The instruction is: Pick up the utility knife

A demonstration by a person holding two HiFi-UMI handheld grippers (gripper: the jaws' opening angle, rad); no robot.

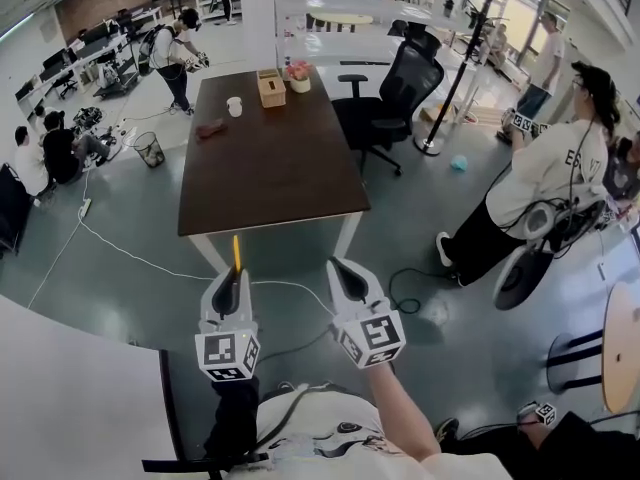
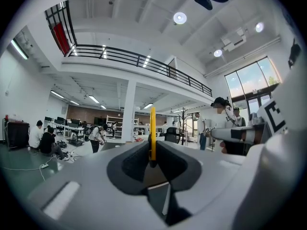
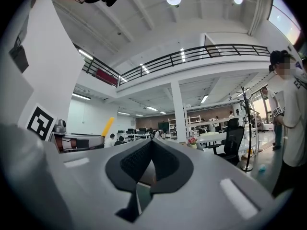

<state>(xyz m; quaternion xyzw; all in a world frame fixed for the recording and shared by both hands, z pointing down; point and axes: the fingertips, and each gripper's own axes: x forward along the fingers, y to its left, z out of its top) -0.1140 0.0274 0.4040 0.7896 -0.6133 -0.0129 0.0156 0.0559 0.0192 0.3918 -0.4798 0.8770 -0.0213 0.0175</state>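
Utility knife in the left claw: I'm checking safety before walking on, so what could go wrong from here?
1. The left claw pinches the utility knife only by one end, so it might pivot or slip out.
2. The knife sticks out ahead, and a person stands close on the right.
3. A cable lies across the floor: possible trip.

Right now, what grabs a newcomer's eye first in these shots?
The yellow utility knife stands upright, clamped between the jaws of the left gripper, low in the head view. Beside it, the right gripper has its jaws together on nothing. Beyond them stands a long dark table, with a black office chair at its right side.
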